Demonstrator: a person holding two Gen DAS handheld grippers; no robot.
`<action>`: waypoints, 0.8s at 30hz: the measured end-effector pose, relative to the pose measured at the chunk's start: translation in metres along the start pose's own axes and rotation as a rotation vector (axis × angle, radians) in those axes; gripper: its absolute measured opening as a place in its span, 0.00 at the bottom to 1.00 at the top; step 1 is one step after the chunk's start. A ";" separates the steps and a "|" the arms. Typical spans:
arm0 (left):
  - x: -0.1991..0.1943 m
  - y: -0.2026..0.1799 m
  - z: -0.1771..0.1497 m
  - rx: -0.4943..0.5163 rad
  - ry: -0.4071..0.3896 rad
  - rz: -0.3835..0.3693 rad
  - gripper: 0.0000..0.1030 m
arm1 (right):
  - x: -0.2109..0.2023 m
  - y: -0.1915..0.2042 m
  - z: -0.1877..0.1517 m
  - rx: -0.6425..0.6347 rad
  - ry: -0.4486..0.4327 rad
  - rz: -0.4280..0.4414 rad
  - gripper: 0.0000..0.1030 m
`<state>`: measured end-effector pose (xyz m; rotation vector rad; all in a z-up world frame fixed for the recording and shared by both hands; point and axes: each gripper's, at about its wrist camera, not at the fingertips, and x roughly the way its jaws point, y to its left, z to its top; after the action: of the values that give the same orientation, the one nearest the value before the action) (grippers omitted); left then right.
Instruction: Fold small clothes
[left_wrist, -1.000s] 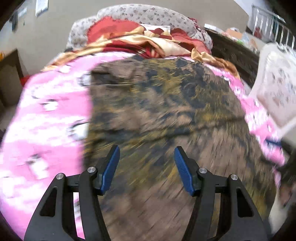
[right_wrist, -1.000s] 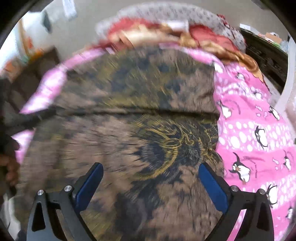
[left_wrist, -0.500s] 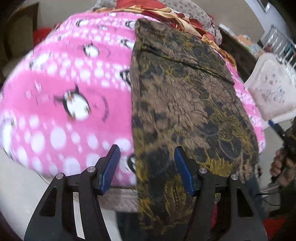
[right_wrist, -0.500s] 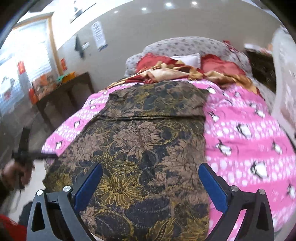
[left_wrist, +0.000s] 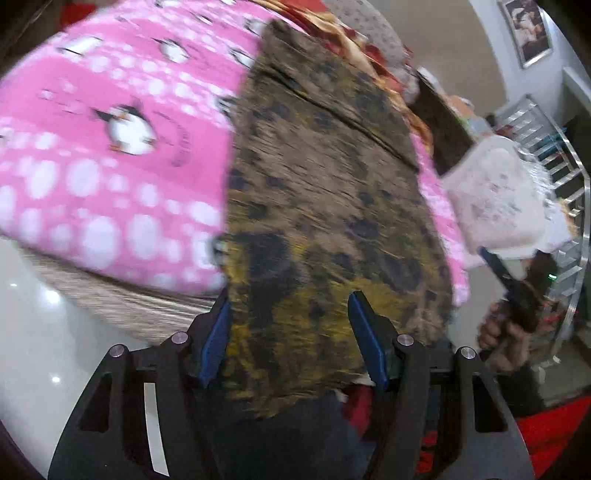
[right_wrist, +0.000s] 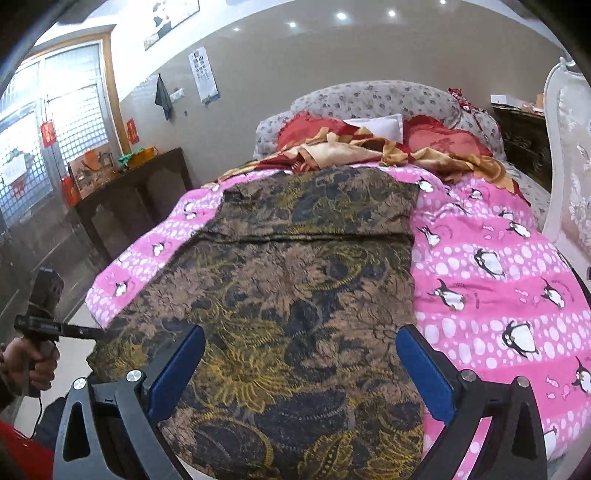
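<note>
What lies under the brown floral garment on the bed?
The brown floral garment lies spread on the pink penguin blanket, which shows on both sides. Whatever is beneath its middle is covered.

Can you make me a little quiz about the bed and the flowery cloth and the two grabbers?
1. True or false: the brown floral garment lies spread on the pink penguin blanket.
2. Which animal is printed on the blanket? A) cats B) penguins C) ducks
3. Fill in: the right gripper has its jaws ____, with nothing pinched.

Key:
1. True. Its near end hangs over the bed's edge, by the left gripper.
2. B
3. open; the blue pads stand wide apart above the cloth.
</note>
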<state>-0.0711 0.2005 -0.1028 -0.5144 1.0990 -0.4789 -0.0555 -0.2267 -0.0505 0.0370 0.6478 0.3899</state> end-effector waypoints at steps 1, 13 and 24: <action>0.001 -0.003 -0.001 0.024 0.008 0.002 0.59 | -0.003 -0.001 -0.001 -0.005 -0.005 -0.006 1.00; 0.001 -0.009 0.000 0.054 -0.002 0.003 0.59 | -0.031 -0.045 -0.045 0.127 0.087 0.002 1.00; 0.007 0.006 -0.002 0.022 0.007 0.077 0.08 | -0.016 -0.071 -0.092 0.284 0.127 0.101 0.87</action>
<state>-0.0701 0.2010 -0.1119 -0.4495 1.1153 -0.4257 -0.0977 -0.3059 -0.1258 0.3184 0.8253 0.3968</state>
